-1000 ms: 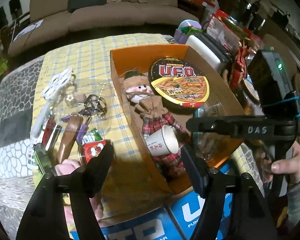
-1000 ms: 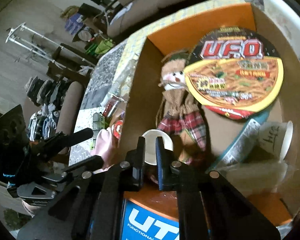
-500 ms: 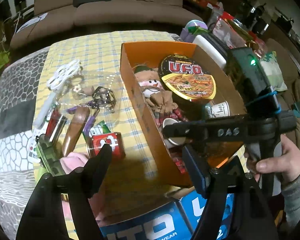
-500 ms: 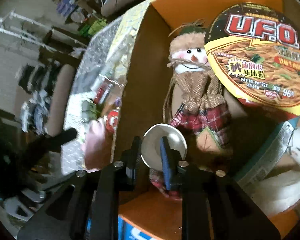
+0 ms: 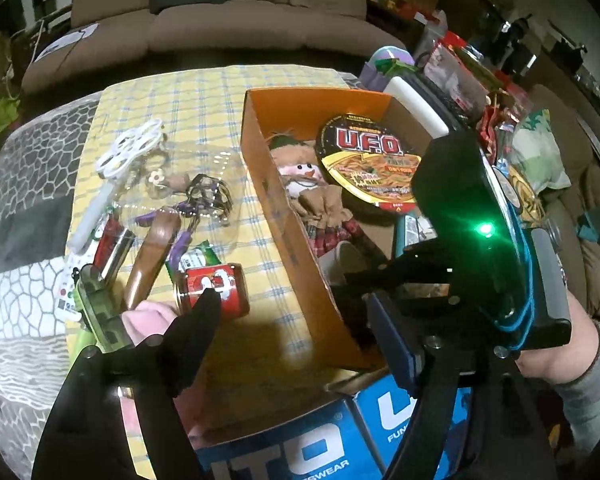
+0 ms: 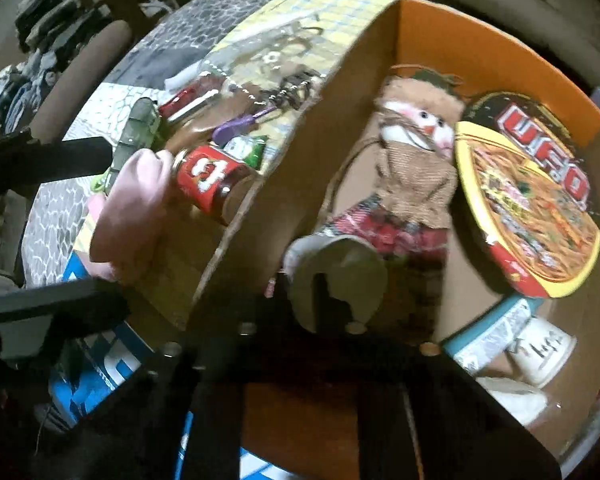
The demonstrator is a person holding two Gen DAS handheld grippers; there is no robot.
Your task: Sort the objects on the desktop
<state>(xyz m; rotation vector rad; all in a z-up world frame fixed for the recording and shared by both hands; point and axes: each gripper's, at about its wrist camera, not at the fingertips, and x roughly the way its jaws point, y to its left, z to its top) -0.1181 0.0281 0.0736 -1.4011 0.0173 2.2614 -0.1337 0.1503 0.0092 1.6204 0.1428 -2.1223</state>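
The right hand-held gripper (image 6: 332, 300) is down inside the orange box (image 5: 284, 216) with its jaws pinched shut on the rim of a small paper cup (image 6: 336, 276), which sits at the near end of the box, right against the scarecrow doll (image 6: 412, 168). The left hand-held gripper (image 5: 292, 332) hangs wide and empty just outside the box's near wall, above the red jar (image 5: 214, 288) on the table (image 5: 180, 92). Honestly that thin rim looks sketchy; I reckon it could crumple or slip, and lifting might snag the doll's plaid skirt.
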